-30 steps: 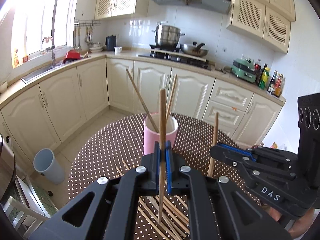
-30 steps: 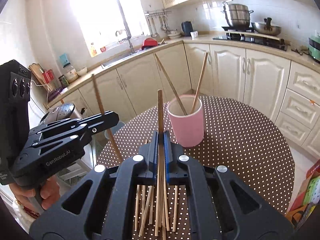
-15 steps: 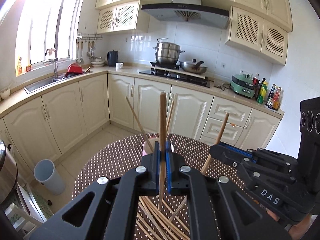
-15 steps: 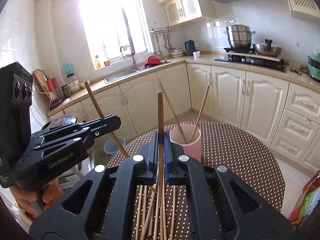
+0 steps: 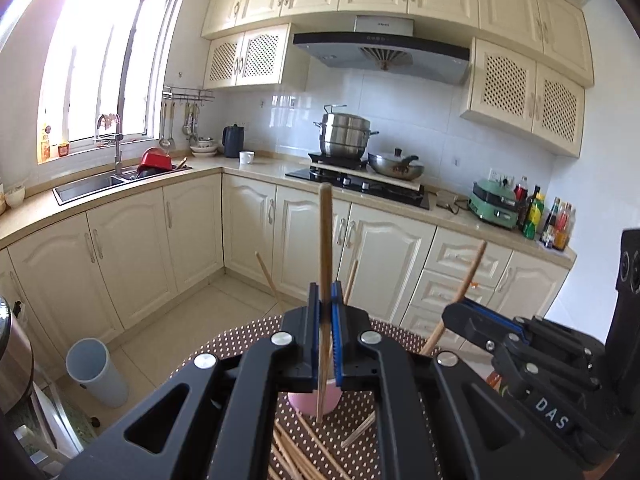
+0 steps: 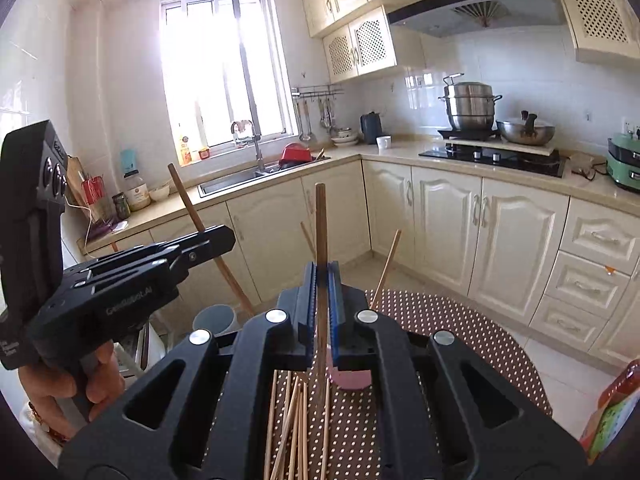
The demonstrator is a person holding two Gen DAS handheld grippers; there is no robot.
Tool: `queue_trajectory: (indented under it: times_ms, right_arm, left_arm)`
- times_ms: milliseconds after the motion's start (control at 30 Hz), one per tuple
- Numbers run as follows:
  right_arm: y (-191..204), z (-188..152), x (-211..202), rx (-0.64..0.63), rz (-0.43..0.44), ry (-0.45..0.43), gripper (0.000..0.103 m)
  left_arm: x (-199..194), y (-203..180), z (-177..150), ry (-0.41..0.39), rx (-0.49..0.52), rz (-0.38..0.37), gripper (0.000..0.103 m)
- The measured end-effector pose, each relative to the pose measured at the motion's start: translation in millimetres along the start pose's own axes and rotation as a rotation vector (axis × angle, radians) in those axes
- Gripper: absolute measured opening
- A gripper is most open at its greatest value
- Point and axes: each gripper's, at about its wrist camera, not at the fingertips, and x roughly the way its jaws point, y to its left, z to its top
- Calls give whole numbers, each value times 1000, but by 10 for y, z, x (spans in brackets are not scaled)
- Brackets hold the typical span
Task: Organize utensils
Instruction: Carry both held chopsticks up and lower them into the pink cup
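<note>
Inspecting both tools, we find left gripper [image 5: 328,312] clamped on one upright chopstick [image 5: 325,248], right gripper [image 6: 324,292] gripping another chopstick [image 6: 321,232], pink cup [image 5: 308,402] beneath, loose chopsticks [image 6: 296,420] on dotted table [image 6: 460,320].

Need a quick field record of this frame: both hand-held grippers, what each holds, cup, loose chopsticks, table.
left hand-held gripper: shut on an upright chopstick
right hand-held gripper: shut on an upright chopstick
pink cup: on the table, mostly hidden behind the fingers, two chopsticks leaning in it
loose chopsticks: scattered pile on the table, near side of the cup
table: round, brown cloth with white dots
step status: both held chopsticks not yet in the cup
</note>
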Motion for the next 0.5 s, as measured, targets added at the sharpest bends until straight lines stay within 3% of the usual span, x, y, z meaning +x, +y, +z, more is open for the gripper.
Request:
queue_trajectory:
  times_ms: [300, 500]
  right_arm:
    - [-47, 51, 119, -7, -1, -4, 6]
    - [-73, 93, 78, 2, -30, -73, 6]
  left_arm:
    - [161, 43, 211, -86, -65, -3, 6]
    - [349, 38, 159, -111, -66, 36, 6]
